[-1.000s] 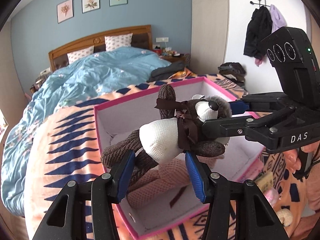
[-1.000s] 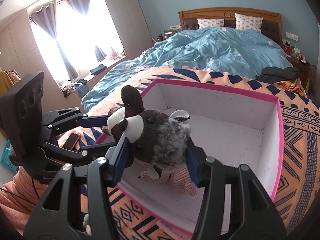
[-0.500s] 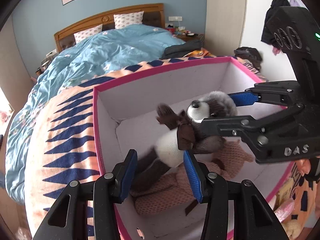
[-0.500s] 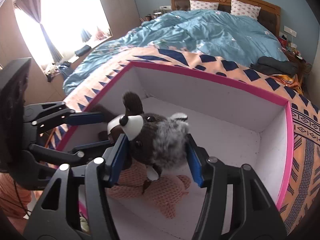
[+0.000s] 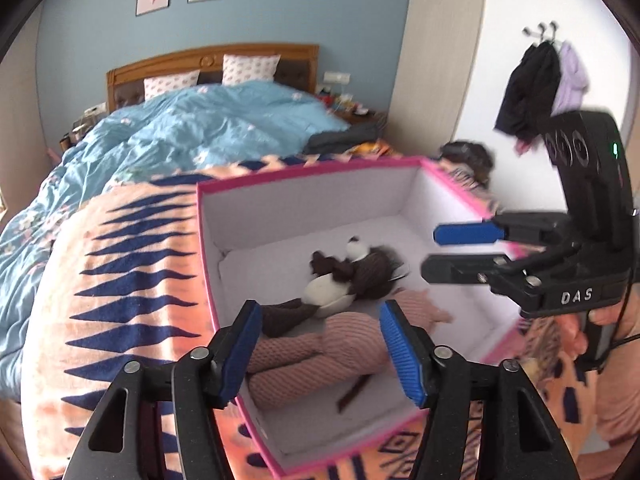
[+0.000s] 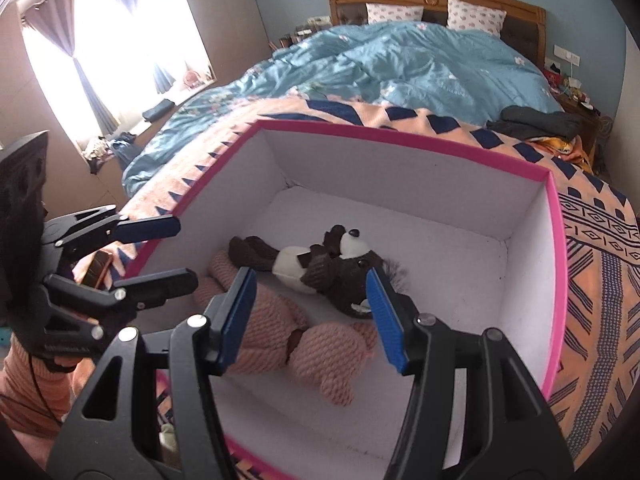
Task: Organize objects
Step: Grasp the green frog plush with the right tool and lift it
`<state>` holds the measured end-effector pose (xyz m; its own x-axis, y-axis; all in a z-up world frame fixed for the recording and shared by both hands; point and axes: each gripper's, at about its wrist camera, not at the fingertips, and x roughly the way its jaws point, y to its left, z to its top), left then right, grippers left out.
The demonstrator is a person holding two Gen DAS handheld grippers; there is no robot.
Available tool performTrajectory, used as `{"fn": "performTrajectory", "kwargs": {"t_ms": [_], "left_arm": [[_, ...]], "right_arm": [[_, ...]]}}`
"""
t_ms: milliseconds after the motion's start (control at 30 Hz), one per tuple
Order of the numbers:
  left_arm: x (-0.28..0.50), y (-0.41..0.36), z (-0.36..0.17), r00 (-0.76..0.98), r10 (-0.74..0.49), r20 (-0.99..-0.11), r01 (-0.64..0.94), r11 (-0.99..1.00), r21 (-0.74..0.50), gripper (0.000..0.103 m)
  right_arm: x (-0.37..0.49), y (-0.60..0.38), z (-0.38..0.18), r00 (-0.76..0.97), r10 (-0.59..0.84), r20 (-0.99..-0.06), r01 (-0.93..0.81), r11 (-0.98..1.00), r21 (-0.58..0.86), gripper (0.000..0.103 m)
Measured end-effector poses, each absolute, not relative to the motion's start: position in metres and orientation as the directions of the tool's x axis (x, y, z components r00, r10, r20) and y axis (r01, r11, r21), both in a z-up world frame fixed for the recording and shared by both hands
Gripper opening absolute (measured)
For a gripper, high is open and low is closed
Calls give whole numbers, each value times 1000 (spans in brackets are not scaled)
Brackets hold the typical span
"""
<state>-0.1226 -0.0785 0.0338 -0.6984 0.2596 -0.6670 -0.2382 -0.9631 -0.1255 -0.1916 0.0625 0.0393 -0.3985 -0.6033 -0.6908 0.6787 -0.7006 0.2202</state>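
Note:
A brown plush animal with a white belly (image 5: 344,280) lies inside the pink-rimmed white box (image 5: 304,168), on top of a pink knitted plush (image 5: 320,352). Both show in the right wrist view, the brown plush (image 6: 320,264) above the pink plush (image 6: 280,336), inside the box (image 6: 400,140). My left gripper (image 5: 320,352) is open and empty above the box's near edge. My right gripper (image 6: 312,316) is open and empty above the toys; it also shows in the left wrist view (image 5: 460,248) over the box's right side.
The box sits on an orange and navy patterned blanket (image 5: 120,280) on a bed with a blue duvet (image 5: 192,132). A phone (image 6: 98,276) lies left of the box. Clothes hang on the right wall (image 5: 536,84). A window (image 6: 108,40) is to the left.
Both grippers carried the brown plush down into the box, then opened and drew back. The plush now lies loose on the pink plush.

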Motion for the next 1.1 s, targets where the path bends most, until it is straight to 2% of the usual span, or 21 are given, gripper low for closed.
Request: {"fn": "performTrajectory", "kwargs": {"t_ms": [167, 400, 767, 1100], "left_arm": [[-86, -86, 56, -727, 329, -603, -283, -943, -174, 71], [-36, -85, 62, -739, 367, -565, -312, -930, -196, 72], [0, -67, -3, -629, 397, -668, -312, -916, -250, 72], [10, -70, -35, -581, 427, -692, -269, -904, -332, 72]], "right_arm": [[-142, 93, 54, -393, -681, -618, 732, -639, 239, 59], [-75, 110, 36, -305, -714, -630, 793, -557, 246, 59], [-1, 95, -26, -166, -640, -750, 863, -462, 204, 59], [28, 79, -45, -143, -565, -813, 910, -398, 117, 60]]}}
